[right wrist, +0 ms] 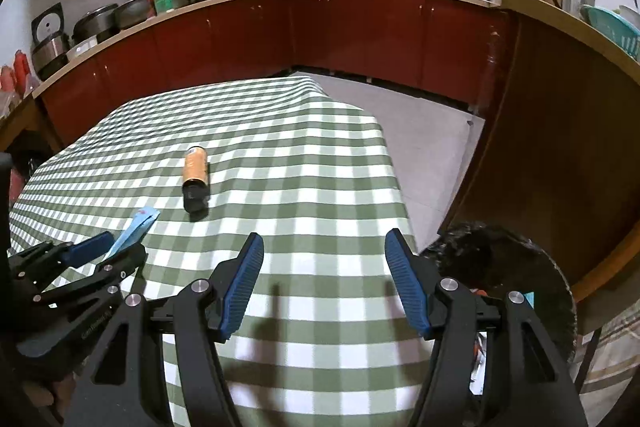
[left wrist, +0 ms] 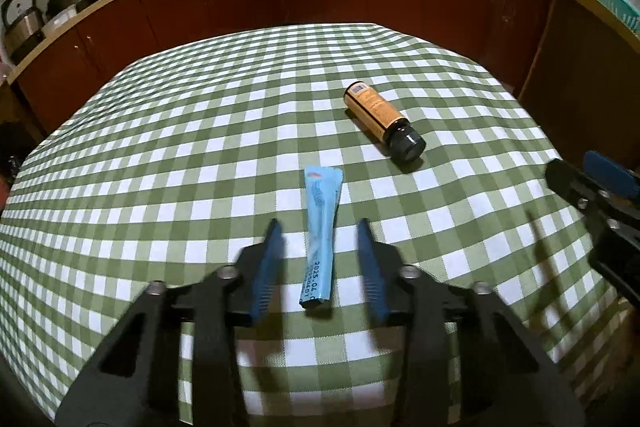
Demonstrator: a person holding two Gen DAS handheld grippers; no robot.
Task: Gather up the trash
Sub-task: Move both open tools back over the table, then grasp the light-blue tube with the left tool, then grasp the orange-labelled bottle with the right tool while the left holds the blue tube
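A: Where are we w/ the trash run?

B: Early-ish, I'd say. Two bits are on the checked tablecloth [left wrist: 168,131]: a blue sachet [left wrist: 321,227] at lower centre of the left wrist view, and a brown bottle [left wrist: 382,117] with a black cap, lying on its side right of centre.

A: Left gripper?

B: Left gripper [left wrist: 320,229] is spread, its fingers either side of the sachet, not touching it as far as I can tell. Looks like the pickup step, no squeeze yet.

A: And the other?

B: Right gripper [right wrist: 323,245] is also spread wide, nothing between its fingers, over bare cloth in the lower middle of its own view. Bottle [right wrist: 195,179] sits well up-frame from it.

A: Bin?

B: Black-lined bin [right wrist: 536,259] at lower right of the right wrist view, just off the table edge (some scraps seem to be inside already, can't tell what). So prob. some stuff is done; sachet and bottle are left.
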